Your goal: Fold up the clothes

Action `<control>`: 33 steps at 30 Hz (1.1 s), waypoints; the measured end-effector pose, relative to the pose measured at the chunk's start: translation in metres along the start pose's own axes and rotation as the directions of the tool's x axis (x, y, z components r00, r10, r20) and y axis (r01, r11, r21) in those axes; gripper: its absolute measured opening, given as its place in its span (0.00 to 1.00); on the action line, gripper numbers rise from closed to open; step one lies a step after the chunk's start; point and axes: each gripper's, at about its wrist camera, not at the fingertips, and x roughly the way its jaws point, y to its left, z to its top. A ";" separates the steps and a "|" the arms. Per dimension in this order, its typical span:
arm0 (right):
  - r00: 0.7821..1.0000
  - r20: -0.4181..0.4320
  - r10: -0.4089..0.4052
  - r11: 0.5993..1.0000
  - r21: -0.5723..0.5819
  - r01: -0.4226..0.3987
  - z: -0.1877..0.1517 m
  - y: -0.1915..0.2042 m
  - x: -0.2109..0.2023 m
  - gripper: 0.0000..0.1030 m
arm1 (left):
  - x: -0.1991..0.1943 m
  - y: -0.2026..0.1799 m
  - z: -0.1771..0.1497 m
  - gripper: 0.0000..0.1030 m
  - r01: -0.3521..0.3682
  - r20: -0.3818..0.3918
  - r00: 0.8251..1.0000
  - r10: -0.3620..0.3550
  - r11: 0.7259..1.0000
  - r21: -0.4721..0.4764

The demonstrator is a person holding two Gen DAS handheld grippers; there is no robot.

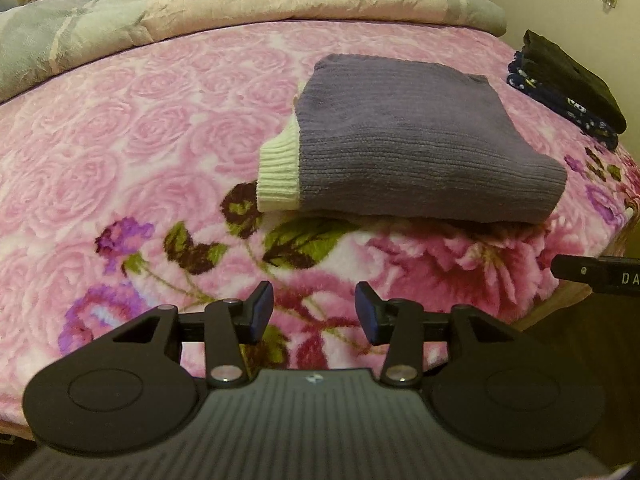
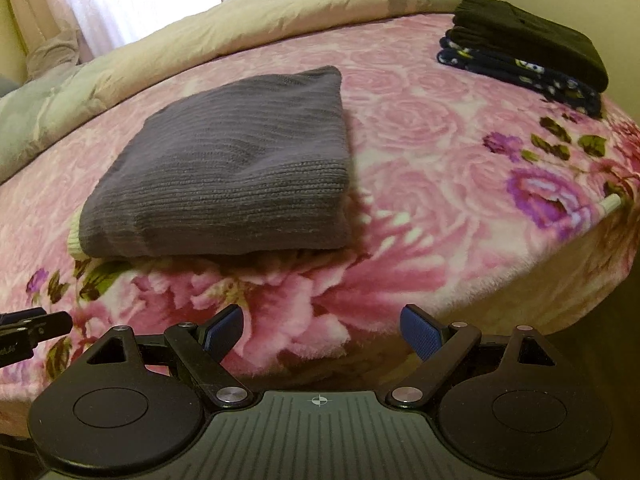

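Left wrist view: my left gripper (image 1: 315,312) hangs over the near edge of the flowered blanket (image 1: 120,152), jaws parted a moderate way and holding nothing. The folded purple sweater (image 1: 420,144) lies ahead and to the right of it, well apart, with its cream cuff (image 1: 280,172) poking out on the left side, the side closest to this gripper. The sweater's long axis runs from near right to far left. At the right edge a black tip of the right gripper (image 1: 596,274) shows. A dark stack of folded clothes (image 1: 568,88) sits far right by the bed's edge.

Right wrist view: my right gripper (image 2: 322,332) is spread wide and empty, also off the near edge of the blanket (image 2: 420,128). Here the sweater (image 2: 232,168) lies ahead and to the left, its thick folded edge facing me. The dark stack (image 2: 528,48) is far right, well apart from the sweater. I judge the fold finished, though I can't see the hidden far side. To carry the sweater over to the stack, the right gripper seems better placed, with the left taking the cuff end.
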 end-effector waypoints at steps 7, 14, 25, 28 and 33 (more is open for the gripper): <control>1.000 -0.021 0.002 1.000 -0.002 -0.002 0.004 -0.009 0.014 0.86 | 0.011 0.021 0.010 0.40 0.029 0.025 0.999 -0.028 0.998 -0.056; 0.994 0.052 0.094 0.983 0.153 -0.101 0.024 -0.074 0.010 0.86 | 0.016 0.083 0.049 0.46 0.168 0.134 0.980 -0.147 0.973 -0.161; 0.876 0.137 0.462 0.744 0.478 -0.467 0.091 -0.146 0.066 0.86 | 0.115 0.140 0.129 0.60 0.487 0.102 0.867 -0.487 0.788 -0.377; 0.875 0.098 0.474 0.756 0.464 -0.462 0.109 -0.137 0.087 0.86 | 0.142 0.138 0.138 0.61 0.527 0.072 0.832 -0.549 0.744 -0.411; 0.871 0.030 0.491 0.771 0.449 -0.451 0.131 -0.125 0.120 0.86 | 0.173 0.129 0.145 0.62 0.577 0.030 0.777 -0.629 0.691 -0.436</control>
